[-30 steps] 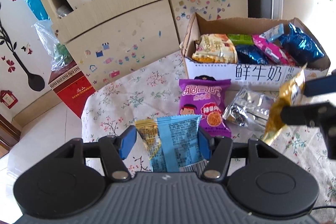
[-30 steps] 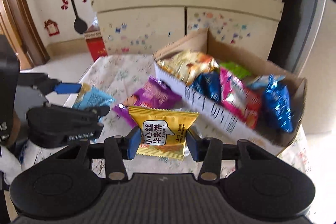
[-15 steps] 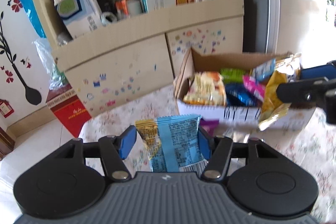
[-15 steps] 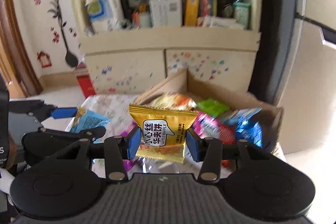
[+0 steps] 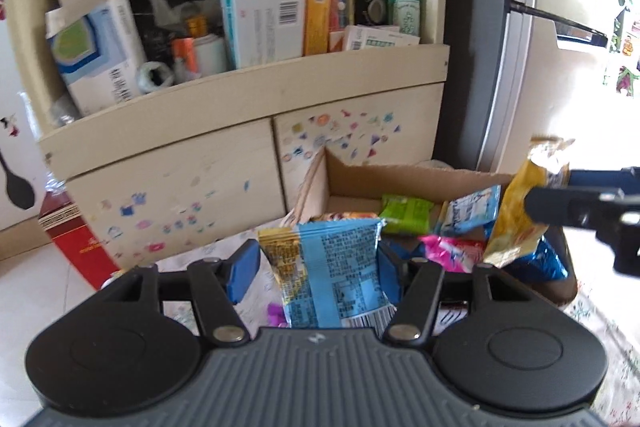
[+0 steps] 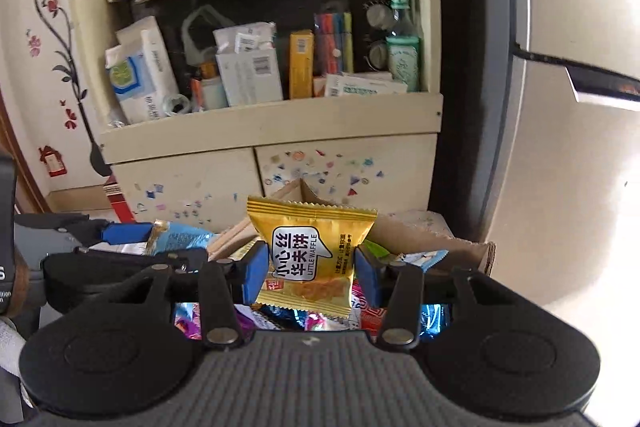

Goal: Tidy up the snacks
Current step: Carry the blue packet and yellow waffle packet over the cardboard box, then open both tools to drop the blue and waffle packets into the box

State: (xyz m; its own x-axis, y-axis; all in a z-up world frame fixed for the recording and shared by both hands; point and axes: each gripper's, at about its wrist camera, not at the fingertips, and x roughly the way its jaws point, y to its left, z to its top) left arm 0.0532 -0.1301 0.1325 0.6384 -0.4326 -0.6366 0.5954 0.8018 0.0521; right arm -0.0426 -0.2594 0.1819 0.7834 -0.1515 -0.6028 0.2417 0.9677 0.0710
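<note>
Crinkly blue foil packet (image 5: 340,271) is pinched in your left gripper (image 5: 318,269), glossy yellow waffle pouch (image 6: 310,255) clamped in your right gripper (image 6: 306,269), both over the brown cardboard box (image 5: 400,179) of shiny snacks on the floral tablecloth (image 5: 600,311), cluttered beige cabinet (image 5: 168,163) behind

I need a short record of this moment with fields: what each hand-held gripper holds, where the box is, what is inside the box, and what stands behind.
left hand-held gripper: shut on blue packet
right hand-held gripper: shut on yellow waffle packet
box: open cardboard, ahead of both grippers, below them
in box: green packet, pink packet, dark blue packet, others partly hidden
behind: cabinet with stickers, cluttered shelf above
packets released: not yet
</note>
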